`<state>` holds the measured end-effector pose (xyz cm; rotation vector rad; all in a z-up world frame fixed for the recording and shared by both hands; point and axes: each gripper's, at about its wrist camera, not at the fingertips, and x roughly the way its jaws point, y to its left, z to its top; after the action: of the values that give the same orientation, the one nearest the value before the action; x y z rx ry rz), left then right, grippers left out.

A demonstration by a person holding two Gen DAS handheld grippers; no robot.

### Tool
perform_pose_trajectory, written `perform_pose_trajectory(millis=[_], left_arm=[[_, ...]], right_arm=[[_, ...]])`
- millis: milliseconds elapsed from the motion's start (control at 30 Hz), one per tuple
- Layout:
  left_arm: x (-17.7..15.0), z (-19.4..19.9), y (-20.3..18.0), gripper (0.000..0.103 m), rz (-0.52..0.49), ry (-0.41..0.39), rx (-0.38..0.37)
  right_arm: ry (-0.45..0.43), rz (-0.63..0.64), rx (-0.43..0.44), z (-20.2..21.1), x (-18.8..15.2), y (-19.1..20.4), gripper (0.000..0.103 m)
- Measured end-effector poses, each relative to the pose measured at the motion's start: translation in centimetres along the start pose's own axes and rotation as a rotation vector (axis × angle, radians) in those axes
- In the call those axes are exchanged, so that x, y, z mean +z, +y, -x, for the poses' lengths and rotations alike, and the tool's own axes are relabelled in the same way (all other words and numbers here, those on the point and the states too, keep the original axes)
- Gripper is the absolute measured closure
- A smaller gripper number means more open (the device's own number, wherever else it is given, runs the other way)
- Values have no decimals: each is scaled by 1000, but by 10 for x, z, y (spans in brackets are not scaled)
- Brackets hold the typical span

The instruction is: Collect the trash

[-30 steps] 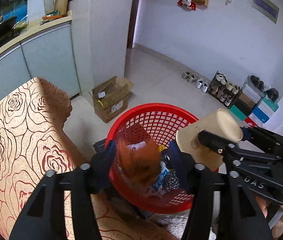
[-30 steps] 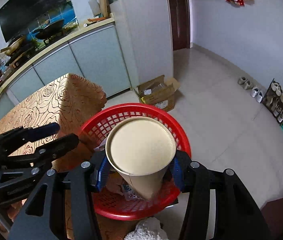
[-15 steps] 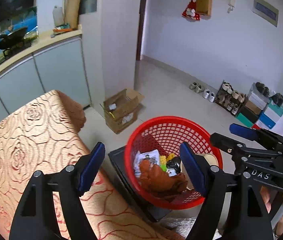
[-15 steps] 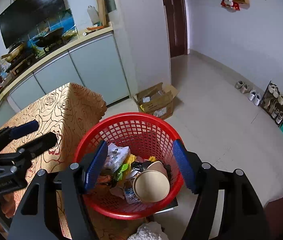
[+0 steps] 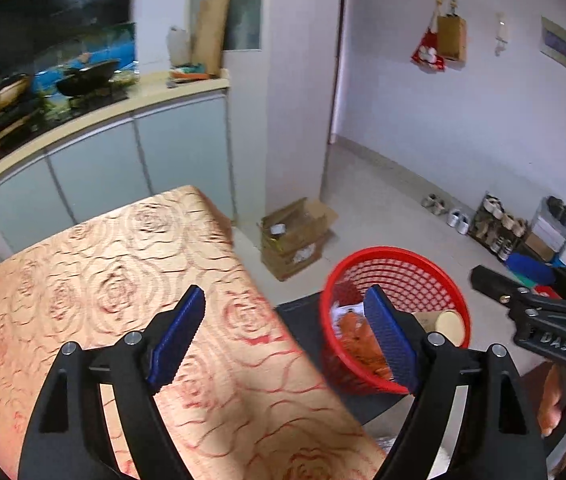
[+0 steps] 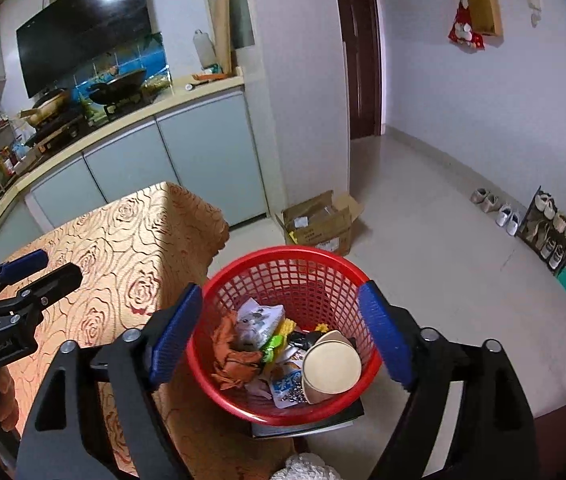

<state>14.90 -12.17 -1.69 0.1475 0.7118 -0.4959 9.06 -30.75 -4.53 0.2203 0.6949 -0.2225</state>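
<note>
A red mesh basket (image 6: 283, 258) (image 5: 399, 254) stands on a dark stool beside the table. It holds a beige paper cup (image 6: 333, 362) (image 5: 443, 322), an orange-brown crumpled wrapper (image 6: 233, 354) (image 5: 359, 334), a white packet (image 6: 261, 318) and other wrappers. My right gripper (image 6: 283, 328) is open and empty above the basket. My left gripper (image 5: 287, 336) is open and empty over the table edge, left of the basket. Each gripper shows in the other's view, the right one (image 5: 539, 320) and the left one (image 6: 11, 292).
The table with a gold rose-patterned cloth (image 5: 103, 292) (image 6: 123, 248) lies left of the basket. An open cardboard box (image 6: 319, 220) (image 5: 295, 232) sits on the floor behind. Kitchen cabinets (image 6: 143, 168) stand beyond, and a shoe rack (image 6: 551, 224) stands by the right wall.
Both grippers opened and dropped their trash into the basket: the cup from the right, the orange-brown wrapper from the left. Both have since drawn back, the left swinging left over the table.
</note>
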Motion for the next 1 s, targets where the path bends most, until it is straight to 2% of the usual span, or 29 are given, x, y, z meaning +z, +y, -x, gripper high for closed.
perform_pose_trajectory(millis=[67,300,467,1000], left_arm=[[-2,8,7,23,15,-7,20],[-14,41,32,19,74,-40,116],[-25,56,45,16,103,-38,158],[-54,88,33,12,90,-44,187]], right_arm=[[-12,5,3,5,0,5,20],[-28,43,43,18,-2,33,19],[-36,43,47,26,-7,44,18],[-31,-5,-7,66,-52,46,17]])
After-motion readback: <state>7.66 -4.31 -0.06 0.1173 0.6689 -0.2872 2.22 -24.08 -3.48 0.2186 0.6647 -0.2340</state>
